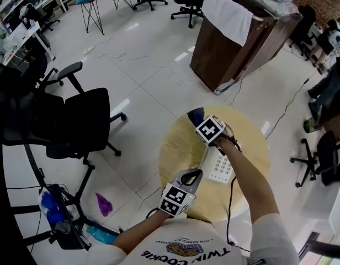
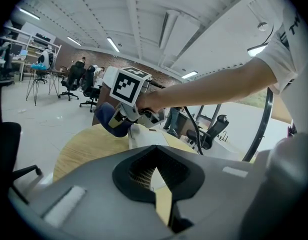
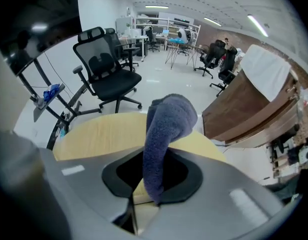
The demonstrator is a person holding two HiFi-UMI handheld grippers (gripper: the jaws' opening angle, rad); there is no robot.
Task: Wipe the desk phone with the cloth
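Blue-grey cloth (image 3: 166,129) shows fuzzy, matt pile. The table (image 1: 178,148) is pale matt wood; desk phone (image 1: 221,170) smooth white plastic; floor (image 1: 153,70) glossy tile.

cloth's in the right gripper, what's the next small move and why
Probably pull the right gripper back along the phone, cloth pressed down: it is shut on the cloth, which sits just past the phone's far end.

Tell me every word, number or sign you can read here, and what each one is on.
"TWIN COOKIE": on the person's white shirt, upside down in the head view.
Smaller line on the shirt: too small to read.
Desk phone keys: too small to read.
Cubes on the left gripper and right gripper: black-and-white square patterns, no letters.
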